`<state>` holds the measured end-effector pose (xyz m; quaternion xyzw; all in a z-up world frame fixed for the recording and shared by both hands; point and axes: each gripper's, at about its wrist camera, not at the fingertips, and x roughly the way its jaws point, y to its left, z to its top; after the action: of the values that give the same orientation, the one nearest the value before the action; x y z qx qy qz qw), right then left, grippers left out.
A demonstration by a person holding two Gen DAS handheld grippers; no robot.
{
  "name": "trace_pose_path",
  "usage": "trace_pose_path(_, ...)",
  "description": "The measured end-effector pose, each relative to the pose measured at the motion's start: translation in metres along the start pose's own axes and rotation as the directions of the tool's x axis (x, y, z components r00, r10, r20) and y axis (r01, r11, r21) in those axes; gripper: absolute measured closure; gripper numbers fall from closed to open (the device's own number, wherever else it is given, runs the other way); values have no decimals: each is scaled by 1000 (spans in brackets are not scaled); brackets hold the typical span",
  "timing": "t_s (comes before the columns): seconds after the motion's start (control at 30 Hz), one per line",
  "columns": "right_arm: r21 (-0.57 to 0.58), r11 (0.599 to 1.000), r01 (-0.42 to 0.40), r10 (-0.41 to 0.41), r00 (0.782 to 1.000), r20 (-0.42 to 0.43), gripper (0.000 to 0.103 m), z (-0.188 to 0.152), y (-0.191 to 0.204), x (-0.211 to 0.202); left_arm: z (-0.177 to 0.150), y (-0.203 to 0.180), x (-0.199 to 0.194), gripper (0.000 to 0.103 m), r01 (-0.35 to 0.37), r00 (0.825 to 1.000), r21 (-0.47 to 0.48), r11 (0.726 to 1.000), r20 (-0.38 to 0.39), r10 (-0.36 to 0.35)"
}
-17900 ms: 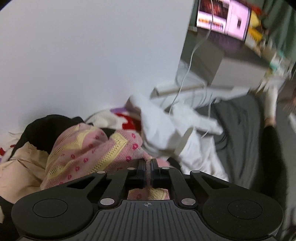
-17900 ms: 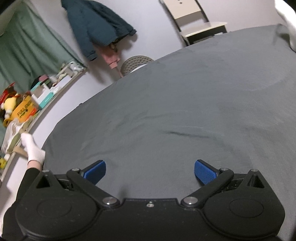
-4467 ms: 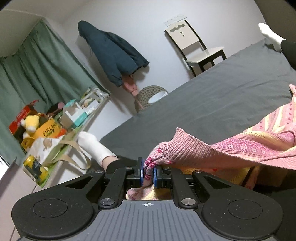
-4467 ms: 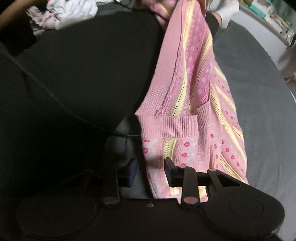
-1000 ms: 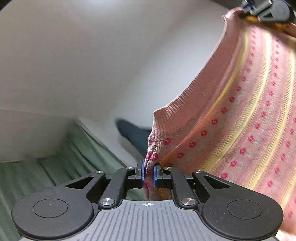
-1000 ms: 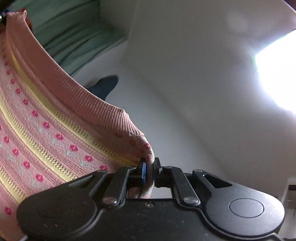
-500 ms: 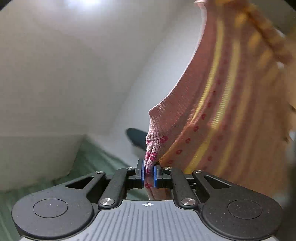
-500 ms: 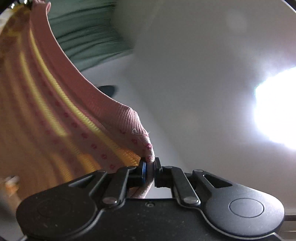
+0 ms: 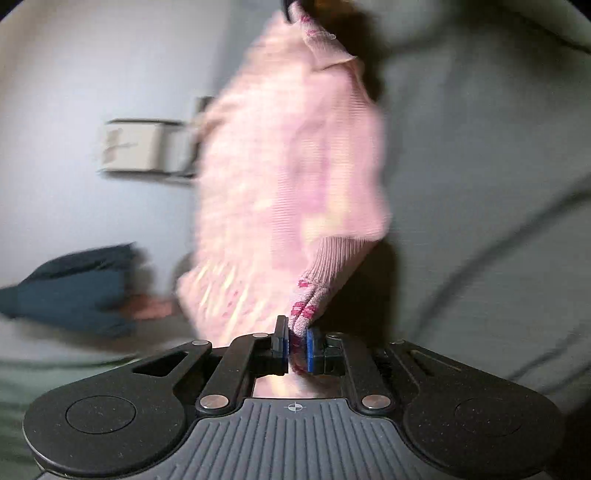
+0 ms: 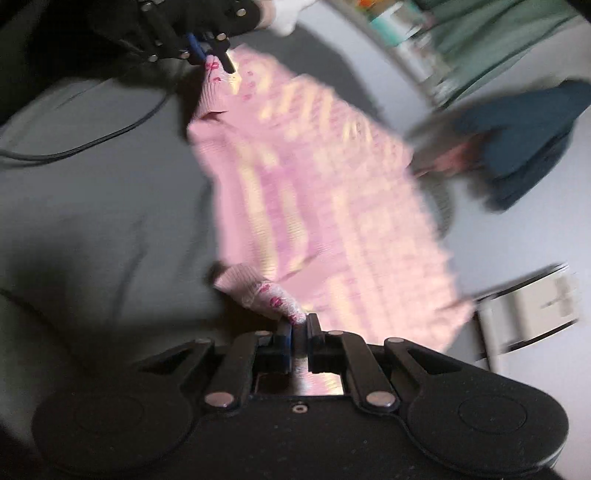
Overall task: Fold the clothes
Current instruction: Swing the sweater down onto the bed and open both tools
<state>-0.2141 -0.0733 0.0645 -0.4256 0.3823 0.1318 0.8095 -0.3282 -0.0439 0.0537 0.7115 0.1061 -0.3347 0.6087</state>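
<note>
A pink knitted sweater point(image 9: 291, 177) with yellow stripes and red flowers hangs stretched between both grippers, blurred by motion. My left gripper point(image 9: 296, 345) is shut on one ribbed corner of it. My right gripper point(image 10: 299, 339) is shut on the opposite ribbed corner of the sweater point(image 10: 325, 192). In the right wrist view the left gripper point(image 10: 207, 51) shows at the top, pinching the far corner. The sweater spreads above the grey bed sheet point(image 10: 103, 192).
A black cable point(image 10: 85, 144) runs over the grey sheet point(image 9: 491, 177). A dark blue jacket point(image 10: 524, 144) hangs on the wall, also seen as the jacket point(image 9: 70, 291) at left. A pale chair point(image 10: 532, 314) and a cluttered shelf point(image 10: 402, 33) stand beyond the bed.
Both grippers have swung down from pointing at the ceiling toward the bed. The sweater, still held at both corners, now spreads over the grey sheet.
</note>
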Motion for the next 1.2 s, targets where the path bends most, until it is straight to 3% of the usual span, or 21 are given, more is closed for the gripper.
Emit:
trace_pose_path(0.13,35,995,-98,99,994,-45,92,-20,-6,-2,-15,3,15,93,75,997,29,997,-21,-74)
trace_pose_path(0.2,115,980,-161,165,986,-30,75,-34,-20,-20,-24,29,13,93,102,994,-24,994,-28,-103)
trace_pose_path(0.27,235,942,-239,246,969,2,72,-51,-41,-45,-29,51,8,93,146,988,-105,984,-26,-150)
trace_pose_path(0.3,330,903,-276,279,960,38,71,-61,-53,-59,-33,58,5,86,164,986,-148,975,-16,-168)
trace_pose_path(0.37,523,792,-316,298,947,122,71,-79,-86,-69,-46,75,-1,64,189,981,-229,955,10,-192)
trace_pose_path(0.43,699,644,-311,260,948,182,69,-105,-121,-76,-53,83,-15,25,187,982,-312,931,69,-174)
trace_pose_path(0.47,775,563,-286,231,955,185,68,-120,-137,-77,-56,88,-22,19,182,982,-357,916,106,-154)
trace_pose_path(0.53,897,404,-182,183,976,116,68,-149,-164,-69,-61,100,-33,14,180,979,-455,872,173,-111)
trace_pose_path(0.6,963,262,-64,190,982,13,68,-176,-182,-52,-59,112,-35,14,196,971,-561,804,224,-81)
trace_pose_path(0.7,999,43,22,266,963,-32,68,-209,-194,-23,-51,126,-20,14,248,952,-708,661,304,-31)
trace_pose_path(0.77,997,-55,55,327,944,-34,69,-222,-194,-7,-43,130,-10,14,285,939,-777,562,345,1)
trace_pose_path(0.83,993,-84,84,354,934,-49,72,-222,-190,7,-33,128,12,14,324,924,-823,467,380,28)
trace_pose_path(0.9,990,-75,117,361,929,-83,72,-216,-187,14,-24,131,29,14,353,915,-855,379,401,51)
trace_pose_path(0.97,989,-31,143,365,923,-122,72,-206,-182,20,-17,133,44,14,382,905,-877,291,418,73)
trace_pose_path(1.03,986,52,159,345,924,-167,77,-190,-177,18,-13,133,57,14,418,892,-884,211,443,89)
trace_pose_path(1.1,978,135,162,323,926,-198,100,-174,-172,14,-13,128,69,14,450,878,-879,161,468,100)
trace_pose_path(1.13,974,148,174,299,930,-212,100,-168,-172,9,-12,123,75,14,463,872,-875,143,478,107)
trace_pose_path(1.2,963,160,216,205,947,-247,100,-157,-177,-5,-15,110,81,14,485,861,-864,133,498,100)
